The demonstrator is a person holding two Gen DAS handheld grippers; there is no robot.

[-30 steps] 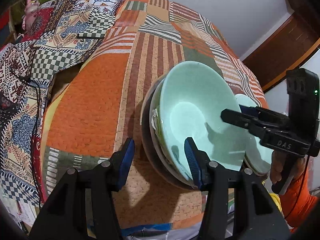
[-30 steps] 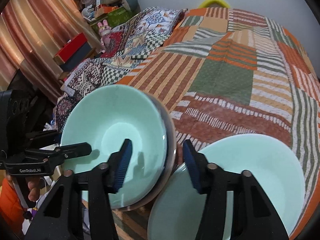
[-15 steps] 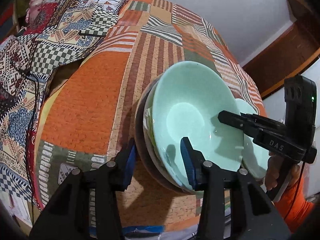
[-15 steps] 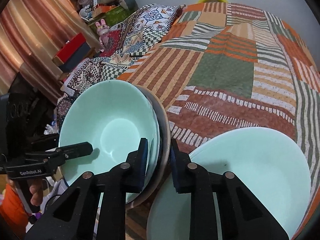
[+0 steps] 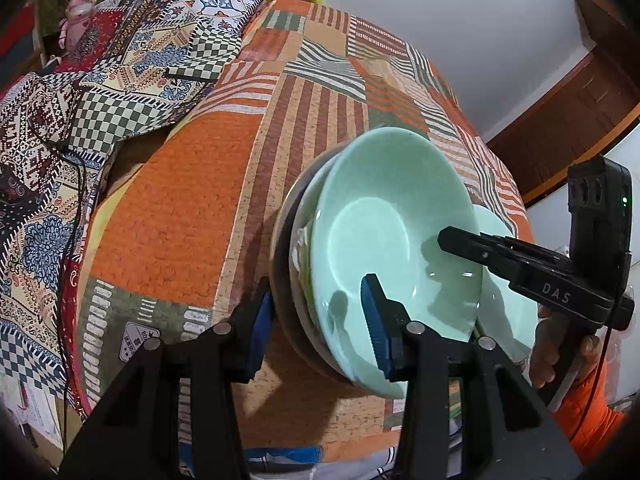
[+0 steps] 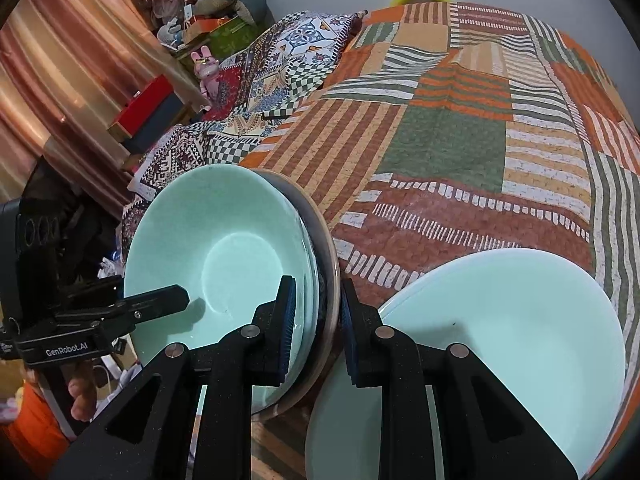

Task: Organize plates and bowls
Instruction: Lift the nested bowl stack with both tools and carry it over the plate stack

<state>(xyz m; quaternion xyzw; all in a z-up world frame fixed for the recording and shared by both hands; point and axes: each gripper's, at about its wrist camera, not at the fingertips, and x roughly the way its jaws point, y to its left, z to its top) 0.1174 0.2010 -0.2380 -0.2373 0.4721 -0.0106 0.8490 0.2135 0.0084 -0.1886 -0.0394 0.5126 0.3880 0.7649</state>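
A mint green bowl (image 5: 384,232) tops a stack with a white plate and a dark plate (image 5: 282,248) on the patchwork quilt. My left gripper (image 5: 318,320) is shut on the stack's near rim, one pad outside the dark plate and the other inside the bowl. From the right, my right gripper (image 6: 316,324) is shut on the opposite rim of the same stack (image 6: 224,248), one pad in the bowl and one under the dark plate. It shows in the left wrist view as the right gripper (image 5: 448,242). A second mint green dish (image 6: 500,340) lies just right of the stack.
The patchwork quilt (image 6: 440,140) stretches away behind the dishes. A folded patterned blanket (image 5: 120,80) lies at the left, with a pink toy rabbit (image 6: 206,68) and a red box (image 6: 148,100) beyond it. A hand with an orange sleeve (image 5: 584,408) holds the right gripper.
Both grippers' jaws have closed onto the stack's rim, the right one by much more. Neither hand has shifted.
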